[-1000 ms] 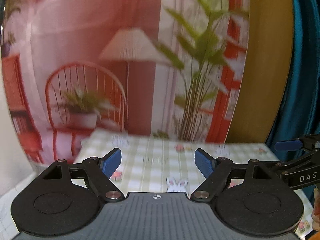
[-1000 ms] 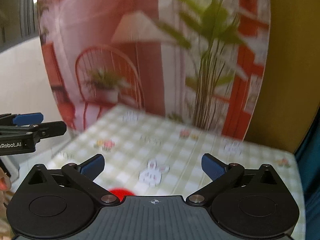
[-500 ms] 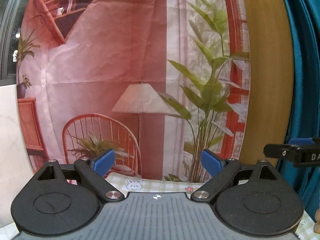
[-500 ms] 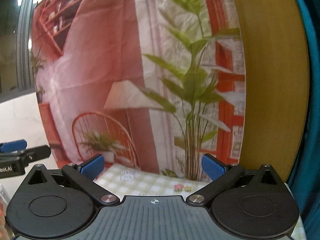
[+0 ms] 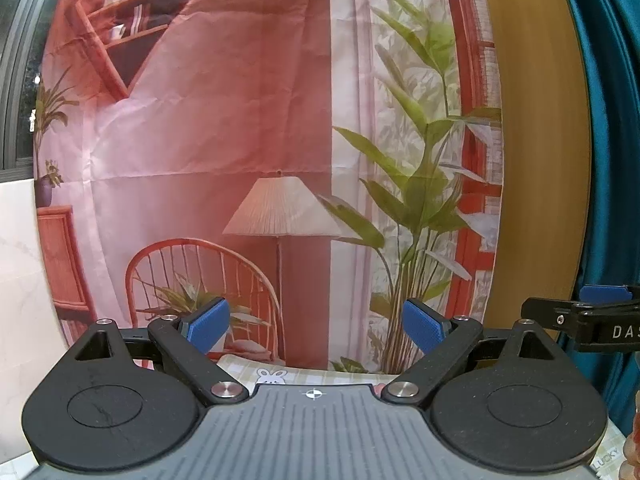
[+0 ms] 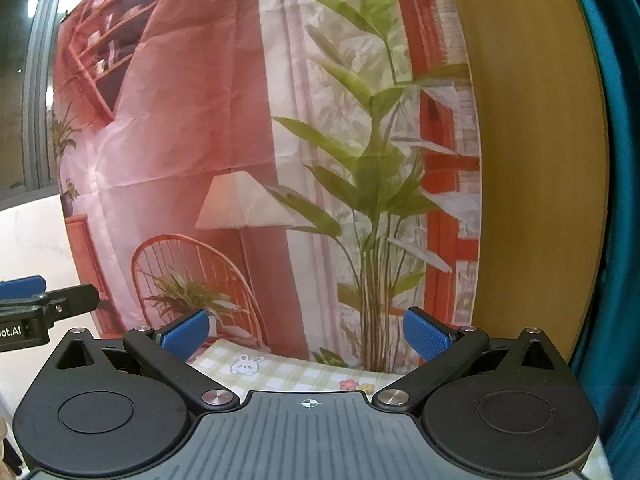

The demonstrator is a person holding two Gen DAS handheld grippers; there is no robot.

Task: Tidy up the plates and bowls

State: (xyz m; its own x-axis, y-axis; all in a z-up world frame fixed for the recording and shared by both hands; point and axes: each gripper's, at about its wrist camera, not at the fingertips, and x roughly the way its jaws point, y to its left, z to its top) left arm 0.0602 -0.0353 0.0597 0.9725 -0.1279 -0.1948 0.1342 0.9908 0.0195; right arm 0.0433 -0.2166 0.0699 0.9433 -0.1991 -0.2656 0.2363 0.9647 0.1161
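No plate or bowl shows in either view. My left gripper (image 5: 316, 326) is open and empty, its blue pads wide apart, raised and pointing at the printed backdrop. My right gripper (image 6: 306, 334) is also open and empty, pointing the same way. The right gripper's finger shows at the right edge of the left wrist view (image 5: 580, 312). The left gripper's finger shows at the left edge of the right wrist view (image 6: 48, 300).
A printed backdrop (image 5: 260, 140) with a lamp, chair and plant hangs straight ahead. Only the far strip of the green checked tablecloth (image 6: 280, 372) shows below it. A yellow-brown panel (image 6: 532, 160) and a teal curtain (image 5: 612, 160) stand to the right.
Both grippers have tilted up. A second ago much of the checked tablecloth and a red object showed; now the backdrop fills both views. Both stay open.
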